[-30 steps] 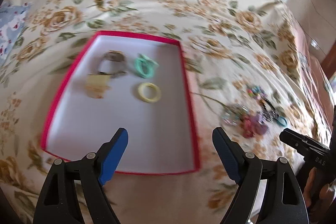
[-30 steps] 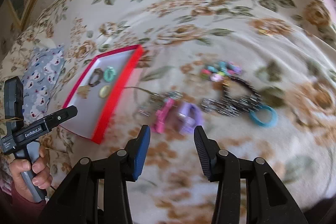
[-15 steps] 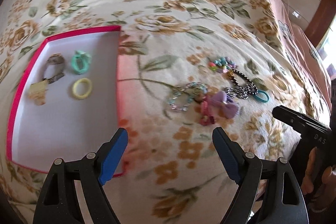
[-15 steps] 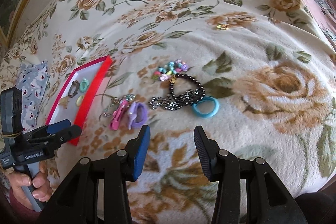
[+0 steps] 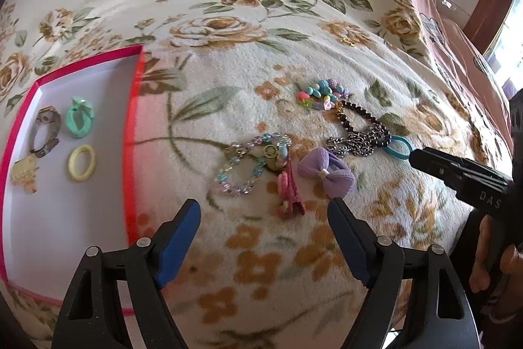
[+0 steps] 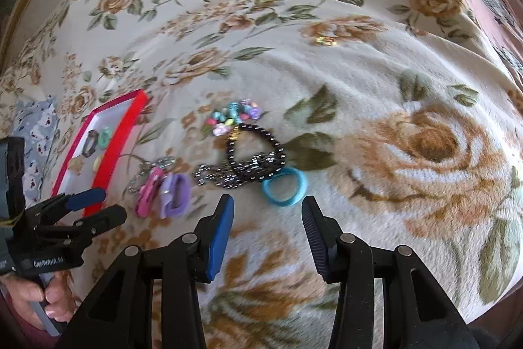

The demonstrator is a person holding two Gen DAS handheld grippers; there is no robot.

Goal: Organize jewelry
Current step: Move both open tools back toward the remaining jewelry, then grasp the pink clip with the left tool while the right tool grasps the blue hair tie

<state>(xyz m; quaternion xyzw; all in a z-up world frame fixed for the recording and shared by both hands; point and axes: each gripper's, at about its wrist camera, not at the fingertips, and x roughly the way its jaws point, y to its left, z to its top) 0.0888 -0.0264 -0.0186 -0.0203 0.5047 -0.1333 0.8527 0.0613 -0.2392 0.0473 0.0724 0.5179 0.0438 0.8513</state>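
A red-rimmed white tray [image 5: 132, 133] lies at the left and holds a green hair tie [image 5: 79, 117], a yellow ring [image 5: 81, 162], a grey clip [image 5: 45, 131] and a yellow charm [image 5: 23, 174]. Loose on the blanket lie a beaded bracelet [image 5: 242, 165], a pink clip [image 5: 289, 188], a purple bow [image 5: 327, 174], a dark chain [image 5: 359, 138], a blue hair tie [image 6: 285, 185] and coloured beads [image 5: 323, 92]. My left gripper [image 5: 264, 237] is open and empty just short of the pink clip. My right gripper [image 6: 268, 231] is open and empty just short of the blue hair tie.
A floral fleece blanket [image 6: 425, 146] covers the bed. A small gold item [image 6: 326, 40] lies farther back. A blue patterned cloth [image 6: 36, 133] lies left of the tray. The bed's right edge drops off beside a pink cover [image 5: 457, 31].
Both grippers have swung right and closer, from over the tray toward the loose jewelry. The jewelry now shows larger and nearer. Both stay open and empty.
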